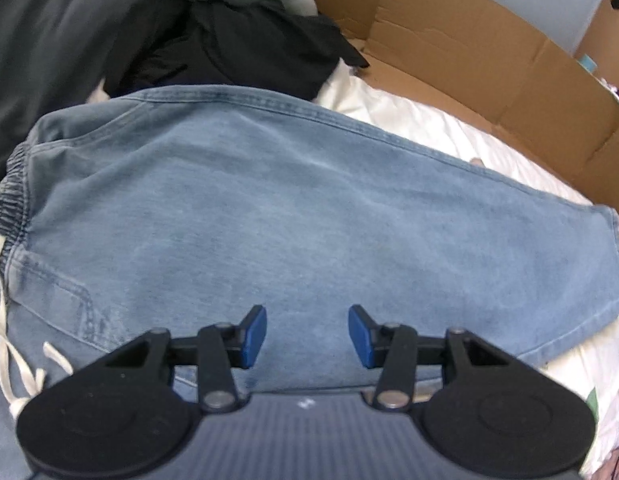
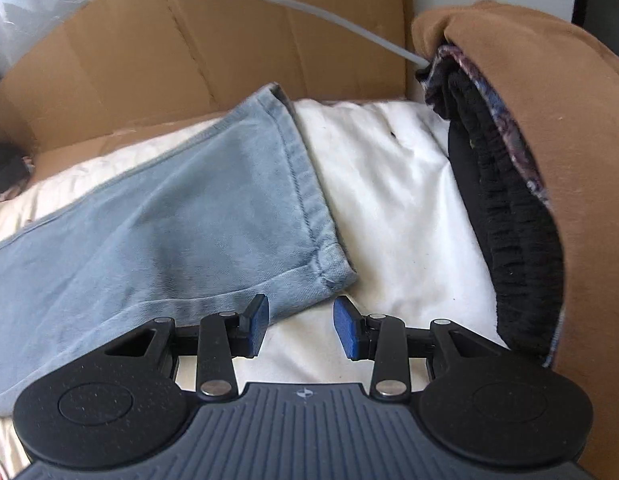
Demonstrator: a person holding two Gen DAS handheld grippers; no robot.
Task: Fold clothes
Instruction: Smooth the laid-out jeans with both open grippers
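Note:
Light blue denim shorts (image 1: 269, 208) lie flat on a white sheet (image 1: 421, 120), with the elastic waistband and a white drawstring (image 1: 5, 332) at the left. My left gripper (image 1: 307, 336) hovers over the near part of the shorts, its blue pads apart with nothing between them. In the right wrist view the leg hem of the shorts (image 2: 309, 184) runs toward me across the white sheet (image 2: 389, 200). My right gripper (image 2: 301, 330) stands open just in front of the hem's near corner, with only denim edge and sheet below the gap.
A cardboard box wall (image 1: 489, 48) runs behind the sheet, also seen as cardboard (image 2: 189, 48). Dark clothes (image 1: 213, 48) are piled behind the shorts. On the right lies a stack of folded clothes, brown (image 2: 569, 160) over black (image 2: 501, 200). A grey cable (image 2: 289, 4) crosses the cardboard.

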